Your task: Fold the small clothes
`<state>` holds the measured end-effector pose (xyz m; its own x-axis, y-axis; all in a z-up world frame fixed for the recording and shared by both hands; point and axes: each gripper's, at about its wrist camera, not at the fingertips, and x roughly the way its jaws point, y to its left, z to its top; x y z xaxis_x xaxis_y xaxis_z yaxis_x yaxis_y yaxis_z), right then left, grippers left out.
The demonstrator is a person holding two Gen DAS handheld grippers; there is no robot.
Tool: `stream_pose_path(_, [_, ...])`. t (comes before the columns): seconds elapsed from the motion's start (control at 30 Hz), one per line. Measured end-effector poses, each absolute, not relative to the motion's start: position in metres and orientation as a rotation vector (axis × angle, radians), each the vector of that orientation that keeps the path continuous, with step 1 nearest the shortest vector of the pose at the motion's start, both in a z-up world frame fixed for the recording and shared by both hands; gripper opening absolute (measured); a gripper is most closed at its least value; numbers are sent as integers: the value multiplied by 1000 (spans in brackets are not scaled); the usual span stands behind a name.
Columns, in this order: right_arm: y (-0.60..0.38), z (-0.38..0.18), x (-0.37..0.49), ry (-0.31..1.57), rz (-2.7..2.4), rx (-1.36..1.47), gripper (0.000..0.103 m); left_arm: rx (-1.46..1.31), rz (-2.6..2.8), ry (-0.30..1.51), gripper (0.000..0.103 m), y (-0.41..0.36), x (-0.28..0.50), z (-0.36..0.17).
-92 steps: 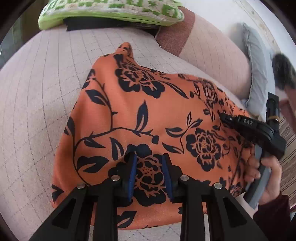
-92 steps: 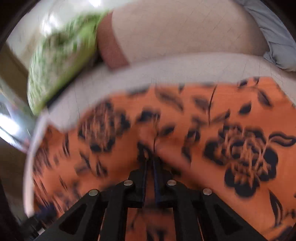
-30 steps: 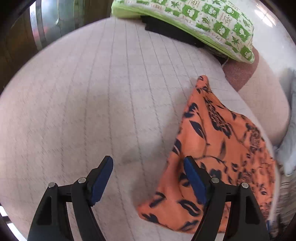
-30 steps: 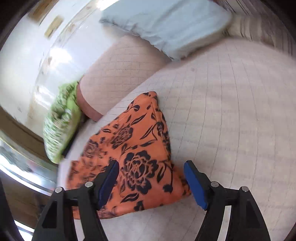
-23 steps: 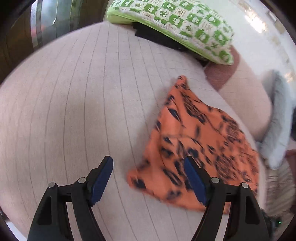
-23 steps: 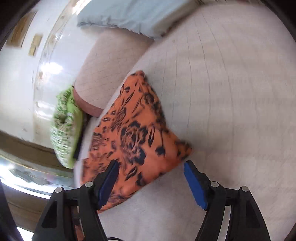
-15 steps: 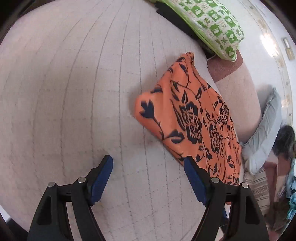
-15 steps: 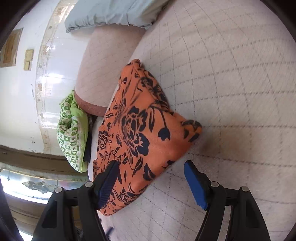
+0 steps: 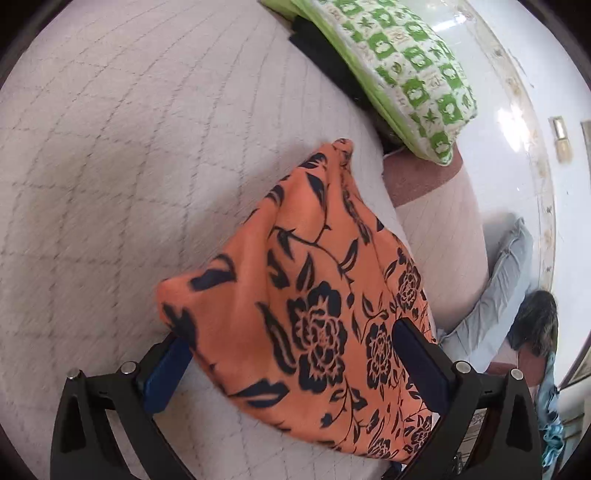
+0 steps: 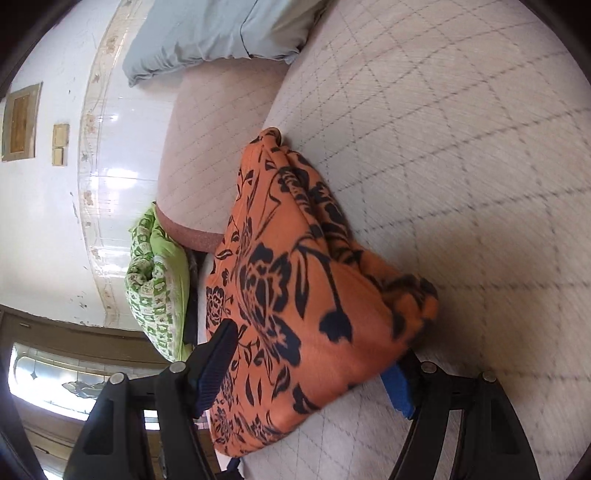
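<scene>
orange cloth with a black rose-and-vine print (image 9: 317,295), already doubled over into a rough wedge, lies on the pale quilted bed cover (image 9: 129,166), its narrow bunched tip pointing toward the green-and-white patterned pillow (image 9: 406,74) and the pinkish upholstered bolster (image 10: 207,140). it looks light, soft and limp, a thin garment that will sag and slide on itself rather than hold a crease, so it is best taken at a corner or along a folded edge, pinching all the layers together, not in the loose middle. the left gripper (image 9: 295,365) is low at the wide near end, its jaws opening and standing far apart; one blue pad sits partly under the near left corner, the other over the cloth toward the right edge, and neither appears to press on the fabric. the right gripper (image 10: 314,365) comes at the same wide end from the other side, its jaws also apart and astride the thick rounded corner (image 10: 406,302), with one pad tucked low beside that corner and the other above the flat printed face; nothing is clamped. a grey-blue pillow (image 10: 221,33) lies well apart, beyond the bolster.
</scene>
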<state>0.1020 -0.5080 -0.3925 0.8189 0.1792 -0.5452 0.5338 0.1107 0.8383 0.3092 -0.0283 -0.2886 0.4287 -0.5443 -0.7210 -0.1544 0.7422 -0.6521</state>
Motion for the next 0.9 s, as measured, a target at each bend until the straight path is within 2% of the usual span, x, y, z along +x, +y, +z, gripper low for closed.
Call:
stream_pose_path(0.03, [-508,-392,104,602,-290,1449,76,-709,-265,1122,93,-33,313,-290])
stream_pose_path(0.07, [-507,-391,107,602,-296,1433,74,-685,-256,1121,73,-36,313,-290])
stream_pose_path(0.1, [-507,-391,110,606,-302,1414,72,-672,-253,1127,60,-37,314,-292])
stream_pose_path(0.13, [-506,-391,112,619,-314,1391,64,-675,-257,1143,36,-37,315,-295])
stream_pose_path(0.17, [-507,-393,114,635,-319,1377,45,-689,-260,1162,30,-37,316,-301])
stream_pose_path(0.23, [-508,-399,114,652,-326,1386,31,-718,-260,1157,27,-34,315,-305])
stream_pose_path(0.37, [-503,-384,117,646,-336,1291,26,-699,-274,1144,21,-35,312,-300])
stream_pose_path(0.63, [-484,-343,102,581,-350,1137,23,-718,-358,1114,19,-29,296,-276])
stream_pose_path(0.9, [-459,-320,29,651,-327,1125,22,-711,-372,1146,19,13,233,-259])
